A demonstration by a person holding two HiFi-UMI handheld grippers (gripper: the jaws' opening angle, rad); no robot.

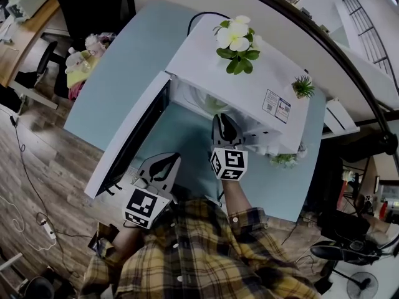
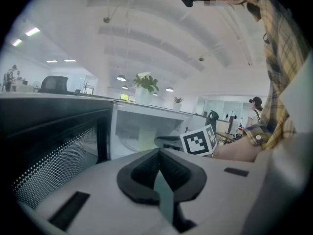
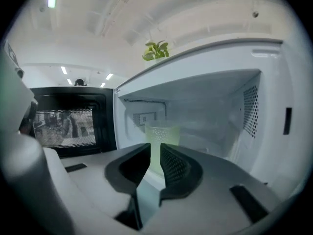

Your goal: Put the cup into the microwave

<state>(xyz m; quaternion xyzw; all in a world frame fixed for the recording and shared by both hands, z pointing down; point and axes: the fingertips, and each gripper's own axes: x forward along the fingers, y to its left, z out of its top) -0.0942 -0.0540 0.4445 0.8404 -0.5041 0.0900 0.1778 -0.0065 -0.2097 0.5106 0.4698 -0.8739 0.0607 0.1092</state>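
Observation:
The white microwave (image 1: 249, 80) stands on the teal table (image 1: 118, 86) with its door (image 1: 134, 139) swung wide to the left. A pale green translucent cup (image 3: 164, 133) stands upright inside the cavity, just beyond my right gripper (image 3: 156, 148). That gripper's jaws stand a narrow gap apart with nothing pinched between them; the cup is wider than the gap. In the head view the right gripper (image 1: 222, 120) sits at the cavity mouth. My left gripper (image 2: 157, 153) is shut and empty, lower and to the left (image 1: 163, 164), beside the door.
A potted white flower (image 1: 237, 39) and a small green plant (image 1: 303, 86) stand on top of the microwave. The table's front edge runs just under my grippers. An office chair (image 1: 37, 67) and a floor cable (image 1: 37, 217) lie to the left.

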